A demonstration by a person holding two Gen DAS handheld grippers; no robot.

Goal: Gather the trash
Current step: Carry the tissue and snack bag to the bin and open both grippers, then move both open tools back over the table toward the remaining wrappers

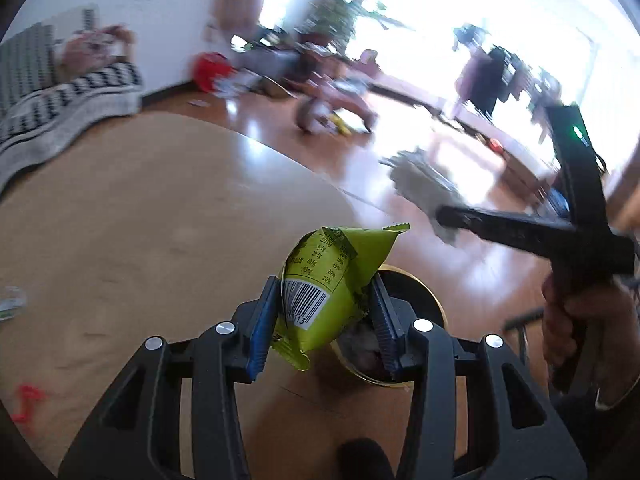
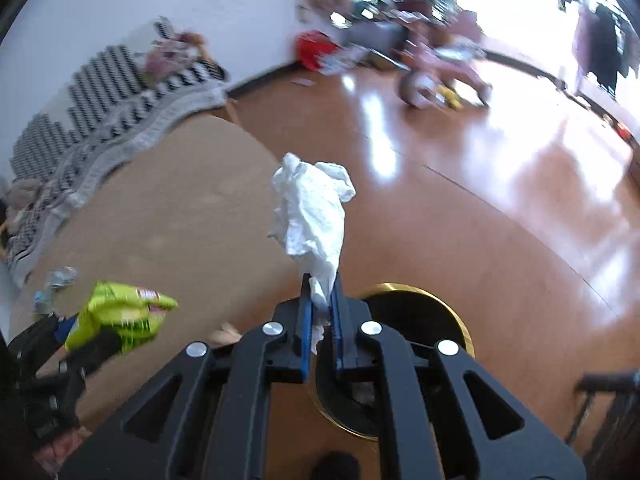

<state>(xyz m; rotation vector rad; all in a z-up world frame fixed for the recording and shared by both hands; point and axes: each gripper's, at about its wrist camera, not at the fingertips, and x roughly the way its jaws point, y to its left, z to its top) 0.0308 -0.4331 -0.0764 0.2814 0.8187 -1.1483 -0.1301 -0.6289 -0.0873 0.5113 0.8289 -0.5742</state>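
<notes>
Trash is in both your grippers: your left gripper (image 1: 326, 316) has its fingers clamped on a green wrapper (image 1: 320, 292) above the gold-rimmed bin (image 1: 420, 292), while your right gripper (image 2: 322, 320) pinches a crumpled white tissue (image 2: 312, 208) just beside the same bin (image 2: 420, 300) over the floor (image 2: 500, 240).

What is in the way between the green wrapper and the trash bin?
Nothing visible. The left tongs hold the green wrapper right above the bin's open mouth, with only air between. The right tongs carry a white tissue over the same bin, off to the side.
</notes>
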